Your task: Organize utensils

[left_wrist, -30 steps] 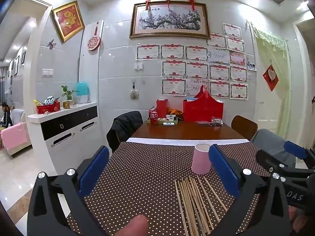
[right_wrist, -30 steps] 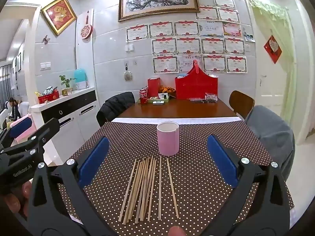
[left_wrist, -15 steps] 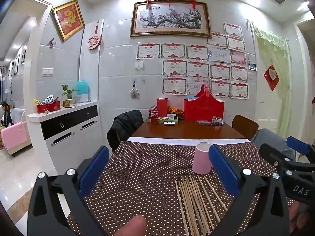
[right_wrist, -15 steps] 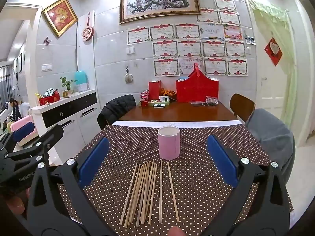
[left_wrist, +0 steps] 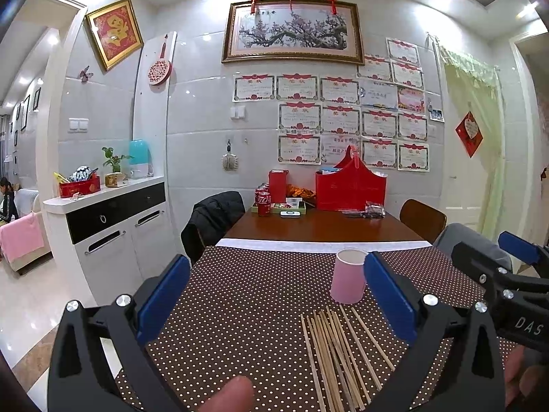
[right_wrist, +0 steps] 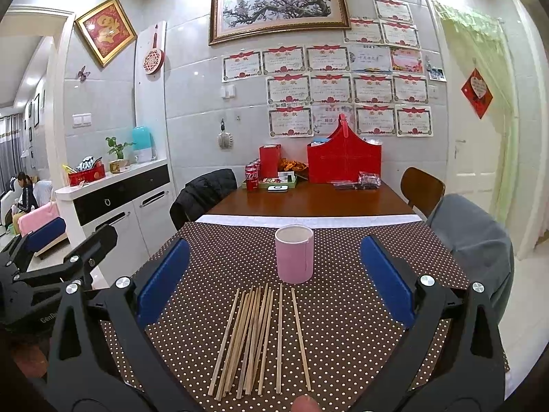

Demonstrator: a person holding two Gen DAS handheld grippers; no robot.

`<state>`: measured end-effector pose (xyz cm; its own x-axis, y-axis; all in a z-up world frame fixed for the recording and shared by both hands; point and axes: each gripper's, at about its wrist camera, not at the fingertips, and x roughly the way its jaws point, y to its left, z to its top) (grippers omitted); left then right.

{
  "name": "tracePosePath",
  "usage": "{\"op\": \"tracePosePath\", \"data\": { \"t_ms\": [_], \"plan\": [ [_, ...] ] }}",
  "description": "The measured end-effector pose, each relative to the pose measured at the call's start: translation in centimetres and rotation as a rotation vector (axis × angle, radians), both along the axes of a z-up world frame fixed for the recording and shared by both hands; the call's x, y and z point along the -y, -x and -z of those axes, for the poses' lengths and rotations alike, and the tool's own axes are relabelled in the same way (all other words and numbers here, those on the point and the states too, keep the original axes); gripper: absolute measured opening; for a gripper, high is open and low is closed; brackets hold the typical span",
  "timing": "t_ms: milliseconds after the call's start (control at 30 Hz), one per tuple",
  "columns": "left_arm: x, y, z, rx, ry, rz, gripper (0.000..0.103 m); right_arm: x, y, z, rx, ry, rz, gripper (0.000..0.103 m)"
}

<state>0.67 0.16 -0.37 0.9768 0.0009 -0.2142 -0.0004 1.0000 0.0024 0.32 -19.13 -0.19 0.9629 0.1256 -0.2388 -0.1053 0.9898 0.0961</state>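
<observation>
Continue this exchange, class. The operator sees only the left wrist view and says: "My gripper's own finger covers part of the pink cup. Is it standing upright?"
Observer: Yes. The right wrist view shows the whole pink cup upright, with its mouth facing up.
Operator: Is the right gripper holding anything?
Observer: No. The right gripper is open and holds nothing.
Operator: My frame cuts off the chopsticks' near ends. Where are they?
Observer: The chopsticks fan out slightly, and their uneven near ends all lie on the dotted cloth.
</observation>
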Motion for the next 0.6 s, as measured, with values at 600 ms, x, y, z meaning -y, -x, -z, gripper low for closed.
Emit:
{"op": "tracePosePath", "data": {
  "t_ms": [600],
  "plan": [
    [-0.1, -2.0, 1.1, -0.065, 0.005, 0.003, 0.099, 0.1, -0.7, 0.7, -0.01, 0.004, 0.001, 0.097]
  ]
}}
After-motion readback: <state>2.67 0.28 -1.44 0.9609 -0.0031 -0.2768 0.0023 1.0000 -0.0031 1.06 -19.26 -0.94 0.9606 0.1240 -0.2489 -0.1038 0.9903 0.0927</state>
